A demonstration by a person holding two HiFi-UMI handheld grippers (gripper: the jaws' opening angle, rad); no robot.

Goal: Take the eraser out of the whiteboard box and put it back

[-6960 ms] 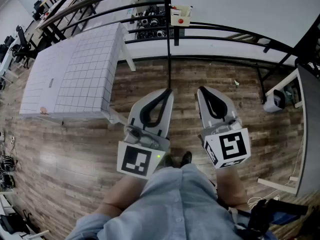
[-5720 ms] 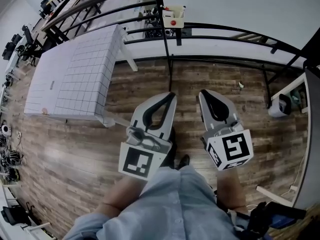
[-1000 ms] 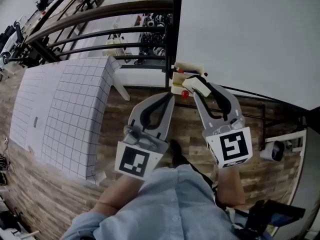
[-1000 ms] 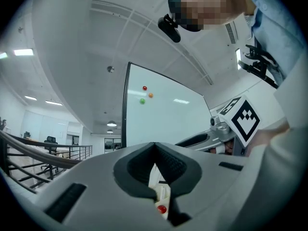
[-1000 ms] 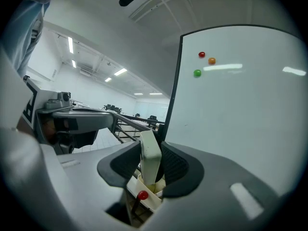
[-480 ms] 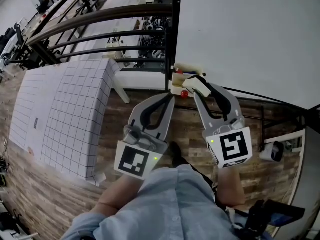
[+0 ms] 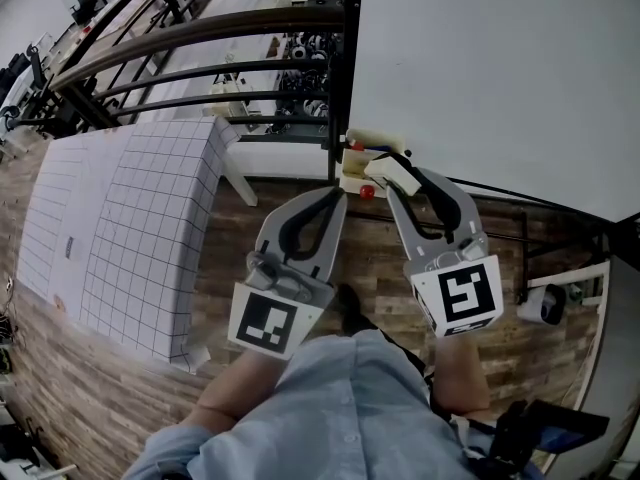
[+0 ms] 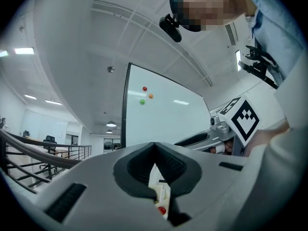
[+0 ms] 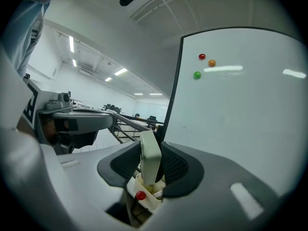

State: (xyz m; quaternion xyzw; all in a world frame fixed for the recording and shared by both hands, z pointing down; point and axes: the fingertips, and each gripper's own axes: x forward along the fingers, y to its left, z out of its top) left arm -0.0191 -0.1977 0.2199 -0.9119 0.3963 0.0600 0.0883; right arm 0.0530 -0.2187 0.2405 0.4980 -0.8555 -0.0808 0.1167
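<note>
1. My right gripper is clamped on the eraser. The two dark pads press on its broad sides, so the jaws stand about the eraser's width apart.
2. The eraser is a cream-white block standing nearly upright between the pads, with its top poking up past them.
3. Its lower end is at the mouth of the whiteboard box, a small cream-coloured tray. I cannot tell whether it touches the inside of the box.
4. A round red magnet sits on the front wall of the box, just below the eraser.
5. In the head view the box hangs at the lower left corner of the whiteboard, against its dark frame, and my right jaws reach right up to it.
6. My left gripper has its jaw tips pressed together with nothing between them. It sits just to the left of the box and a little short of it.
7. High on the board are three small magnets in a cluster: red, orange and green.
8. To my left is a white gridded table on the wooden floor, with a dark railing beyond it.
</note>
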